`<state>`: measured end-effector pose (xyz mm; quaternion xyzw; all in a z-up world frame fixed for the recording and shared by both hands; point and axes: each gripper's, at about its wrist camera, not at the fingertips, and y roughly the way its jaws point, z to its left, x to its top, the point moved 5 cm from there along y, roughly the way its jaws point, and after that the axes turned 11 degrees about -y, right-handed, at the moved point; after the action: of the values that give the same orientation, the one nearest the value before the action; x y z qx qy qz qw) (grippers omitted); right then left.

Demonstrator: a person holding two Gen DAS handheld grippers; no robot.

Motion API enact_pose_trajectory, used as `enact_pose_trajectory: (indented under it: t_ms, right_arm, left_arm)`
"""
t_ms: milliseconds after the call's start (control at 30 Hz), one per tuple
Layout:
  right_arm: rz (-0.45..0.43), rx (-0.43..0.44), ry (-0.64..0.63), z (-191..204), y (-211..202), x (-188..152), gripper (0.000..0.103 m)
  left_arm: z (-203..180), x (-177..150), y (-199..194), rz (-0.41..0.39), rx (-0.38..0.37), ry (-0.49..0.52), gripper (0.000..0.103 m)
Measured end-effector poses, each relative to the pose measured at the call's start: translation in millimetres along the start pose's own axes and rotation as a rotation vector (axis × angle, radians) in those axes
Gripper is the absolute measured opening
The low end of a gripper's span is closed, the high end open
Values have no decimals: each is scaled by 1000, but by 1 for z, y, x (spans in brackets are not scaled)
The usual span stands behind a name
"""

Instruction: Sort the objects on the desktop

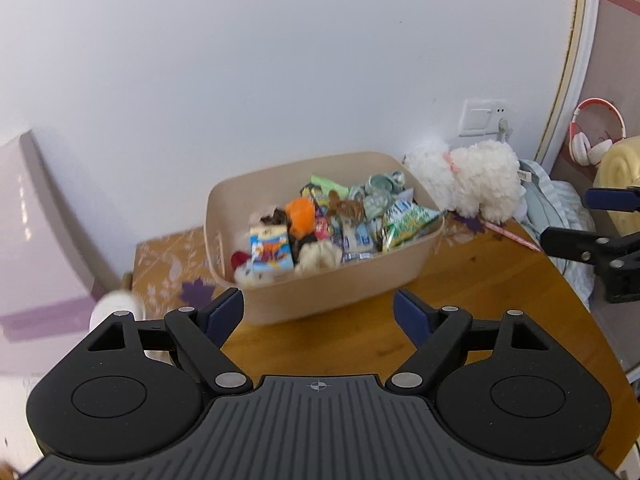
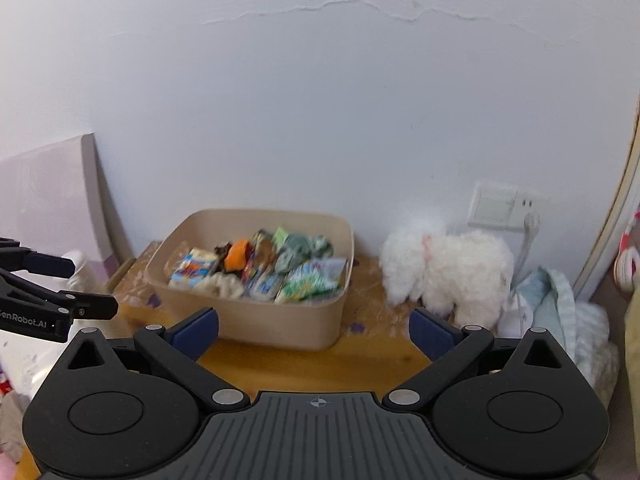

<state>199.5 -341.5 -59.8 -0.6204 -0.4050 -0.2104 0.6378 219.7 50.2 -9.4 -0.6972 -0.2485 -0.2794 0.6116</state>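
A beige plastic bin [image 1: 320, 296] [image 2: 280, 320] stands on the wooden table [image 1: 480, 292] against the wall, filled with several snack packets, an orange item [image 1: 302, 214] and small plush pieces. My left gripper [image 1: 319, 314] hovers open in front of the bin with nothing between its blue pads. My right gripper [image 2: 314, 330] is also open and holds nothing, back from the bin's front wall. Each gripper shows at the edge of the other's view: the right one [image 1: 600, 224] and the left one [image 2: 72, 284].
A white plush lamb [image 1: 476, 180] [image 2: 444, 268] sits right of the bin by a wall socket [image 1: 482, 118]. Striped cloth [image 1: 560, 216] lies at the table's right edge. A lilac board [image 1: 36, 240] leans on the left wall. Pink headphones [image 1: 592, 136] hang far right.
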Motion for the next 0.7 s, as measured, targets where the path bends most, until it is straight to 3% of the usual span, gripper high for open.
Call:
enact_pose_trajectory:
  t_ms: [267, 433, 700]
  right_arm:
    - [39, 8, -17, 9, -39, -36, 103]
    - [0, -31, -57, 17, -68, -42, 103]
    - [17, -34, -73, 22, -94, -51, 103]
  left_arm:
    - [-11, -40, -54, 20, 19, 1, 83]
    - [-15, -53, -86, 15, -16, 32, 83]
    - [-29, -75, -117, 27, -70, 82, 84]
